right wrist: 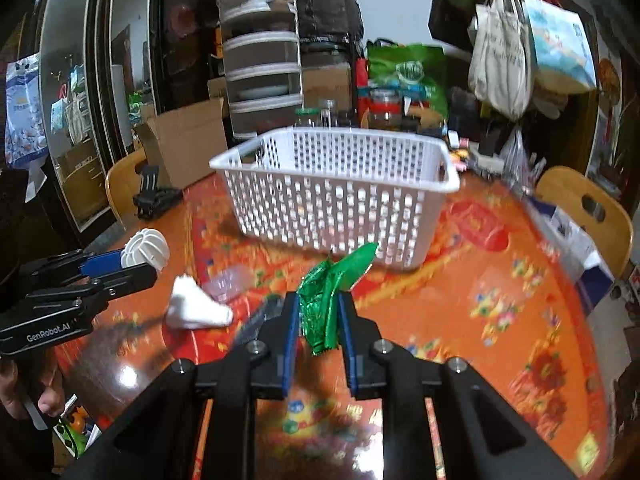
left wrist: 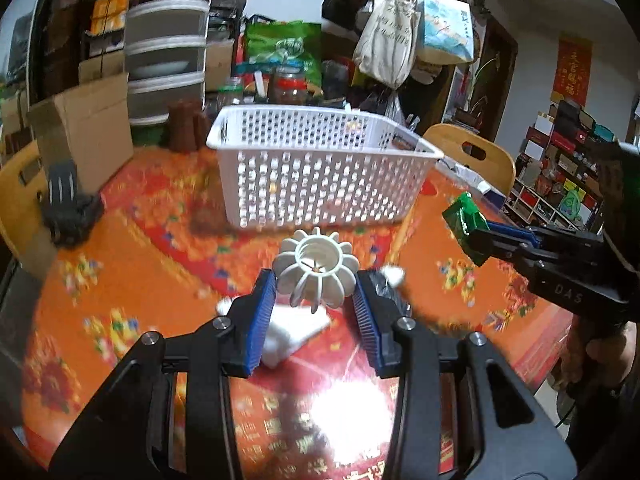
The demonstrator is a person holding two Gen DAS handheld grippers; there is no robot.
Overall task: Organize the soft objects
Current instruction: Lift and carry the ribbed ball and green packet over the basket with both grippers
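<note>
White ribbed ball (left wrist: pixel 316 270), a hollow slatted toy, sits pinched between the blue pads of the left tongs (left wrist: pixel 315 285), lifted above the desk (left wrist: pixel 160 240) with its round opening facing the camera. From the right wrist view the same ball (right wrist: pixel 146 249) shows at the tip of the left tongs (right wrist: pixel 136 262), raised over the left part of the desk (right wrist: pixel 500 300). Below the ball a white sock (left wrist: pixel 290 330) lies flat on the orange and red flowered cloth; in the right view the sock (right wrist: pixel 196 309) rests just beside a clear plastic piece (right wrist: pixel 232 280).

Right tongs (right wrist: pixel 319 312) are pressed onto a crumpled green wrapper (right wrist: pixel 328 296), whose pointed end sticks up toward the basket. In the left view the wrapper (left wrist: pixel 464 216) is seen gripped at the tip of the right tongs (left wrist: pixel 474 236), held in the air well to the right of the basket.

White basket (left wrist: pixel 320 168) with slotted walls stands on the desk beyond both tongs; nothing can be made out inside it, and the basket (right wrist: pixel 336 196) looks the same from the right. A black stand (left wrist: pixel 68 208) sits near the left edge of the desk, next to a cardboard box (left wrist: pixel 84 128). Wooden chairs (left wrist: pixel 472 156) stand at the desk's edge, and cloth bags (left wrist: pixel 392 36) hang behind
</note>
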